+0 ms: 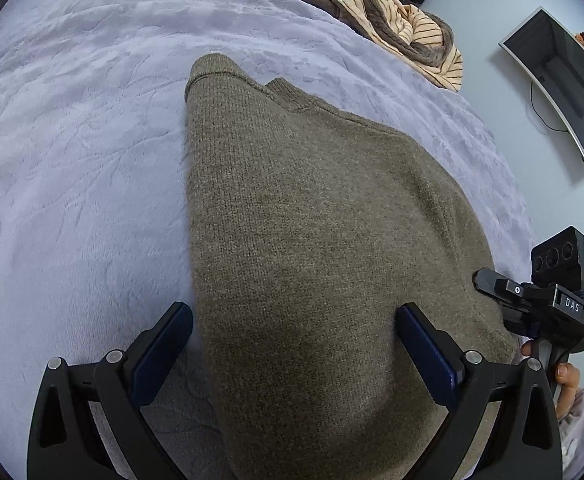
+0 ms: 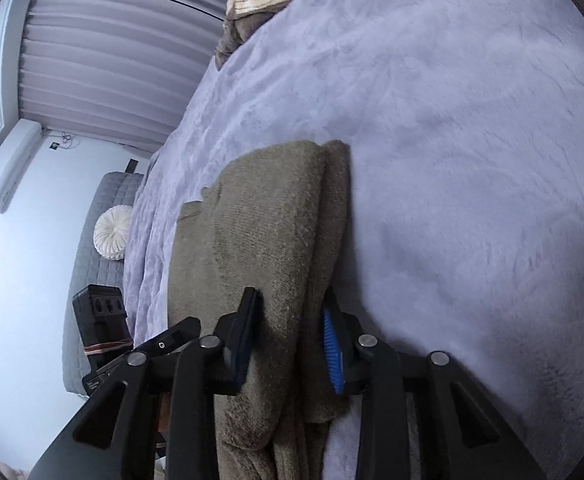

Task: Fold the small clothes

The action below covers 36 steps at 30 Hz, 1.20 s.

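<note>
While the olive knit sweater lies lengthwise on the lavender blanket, the left gripper sits spread wide over its near end, gripping nothing, probably positioning for a fold. From the right wrist, the right gripper is pinched on the sweater's bunched side layers, likely to carry that edge over.

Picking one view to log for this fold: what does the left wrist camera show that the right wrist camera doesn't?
Only the left wrist view shows the sweater's neckline and a wall screen. Only the right wrist view shows pleated curtains, a round white cushion and the sweater's stacked layers between the right gripper's fingers. Both show the lavender blanket and striped bedding.
</note>
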Each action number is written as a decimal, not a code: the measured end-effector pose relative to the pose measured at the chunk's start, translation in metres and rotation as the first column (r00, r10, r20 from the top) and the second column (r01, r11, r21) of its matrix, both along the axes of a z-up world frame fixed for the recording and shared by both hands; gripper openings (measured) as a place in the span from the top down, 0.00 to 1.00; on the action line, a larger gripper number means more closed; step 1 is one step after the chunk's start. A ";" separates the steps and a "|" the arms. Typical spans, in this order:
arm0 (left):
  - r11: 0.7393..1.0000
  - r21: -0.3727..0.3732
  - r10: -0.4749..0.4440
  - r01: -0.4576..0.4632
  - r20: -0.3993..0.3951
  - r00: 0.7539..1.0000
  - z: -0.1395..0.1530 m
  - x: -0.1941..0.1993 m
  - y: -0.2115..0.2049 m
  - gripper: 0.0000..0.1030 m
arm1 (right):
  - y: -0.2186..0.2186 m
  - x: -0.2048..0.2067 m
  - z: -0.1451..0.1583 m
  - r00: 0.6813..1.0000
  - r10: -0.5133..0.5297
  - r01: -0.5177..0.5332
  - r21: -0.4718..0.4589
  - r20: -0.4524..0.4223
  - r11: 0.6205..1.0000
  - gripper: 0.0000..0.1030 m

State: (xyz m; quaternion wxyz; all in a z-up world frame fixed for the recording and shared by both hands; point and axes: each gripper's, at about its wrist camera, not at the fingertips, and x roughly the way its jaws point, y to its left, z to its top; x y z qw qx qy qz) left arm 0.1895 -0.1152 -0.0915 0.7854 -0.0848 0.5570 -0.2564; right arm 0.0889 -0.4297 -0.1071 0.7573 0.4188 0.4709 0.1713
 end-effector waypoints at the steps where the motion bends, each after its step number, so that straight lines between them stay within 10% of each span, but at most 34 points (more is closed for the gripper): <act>1: 1.000 0.000 -0.002 0.002 0.001 1.000 0.000 0.000 0.000 0.01 | 0.000 0.000 -0.001 1.000 0.009 -0.009 0.005 0.004 1.000 0.55; 16: 1.000 0.010 -0.020 0.020 0.009 1.000 -0.001 0.003 -0.009 0.02 | 0.041 0.029 -0.009 0.995 0.096 -0.096 -0.020 -0.008 0.995 0.50; 24: 0.993 -0.065 -0.099 0.100 0.019 0.995 0.027 -0.008 0.001 0.54 | 0.055 0.007 0.025 0.999 0.028 -0.032 0.090 0.037 0.995 0.72; 36: 0.982 -0.166 -0.093 0.091 -0.007 0.996 0.098 -0.078 0.071 0.54 | 0.096 -0.051 0.084 0.996 0.035 -0.055 0.265 0.079 0.963 0.72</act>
